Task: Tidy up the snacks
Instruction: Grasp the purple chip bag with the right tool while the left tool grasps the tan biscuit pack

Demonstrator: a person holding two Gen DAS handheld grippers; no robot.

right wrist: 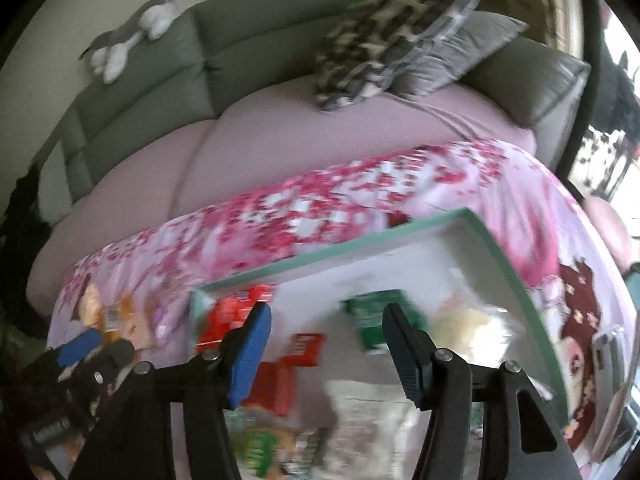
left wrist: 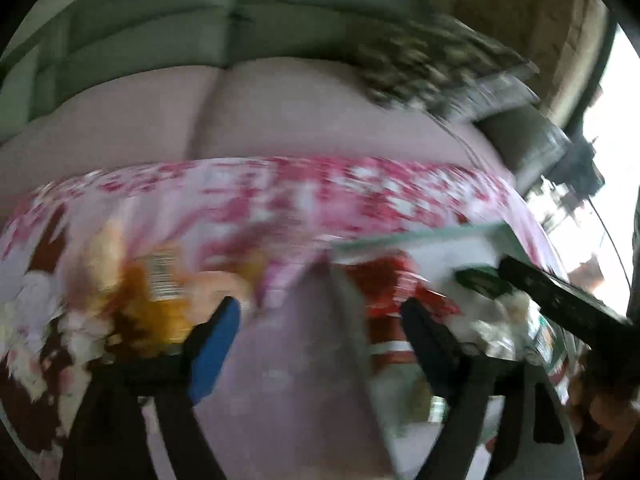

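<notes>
Both views are motion-blurred. A shallow box with a mint-green rim lies on a pink floral cloth and holds red packets, a green packet and pale crinkly bags. My right gripper is open and empty, hovering over the box. My left gripper is open and empty over the cloth, left of the box rim. An orange-yellow packet with a barcode lies loose to its left. A red packet shows inside the box in the left wrist view.
The pink floral cloth covers a low table in front of a sofa with a pink seat cover and grey-green backrest. Patterned and grey cushions rest on the sofa's right; a plush toy lies on its back. The left gripper also shows in the right view.
</notes>
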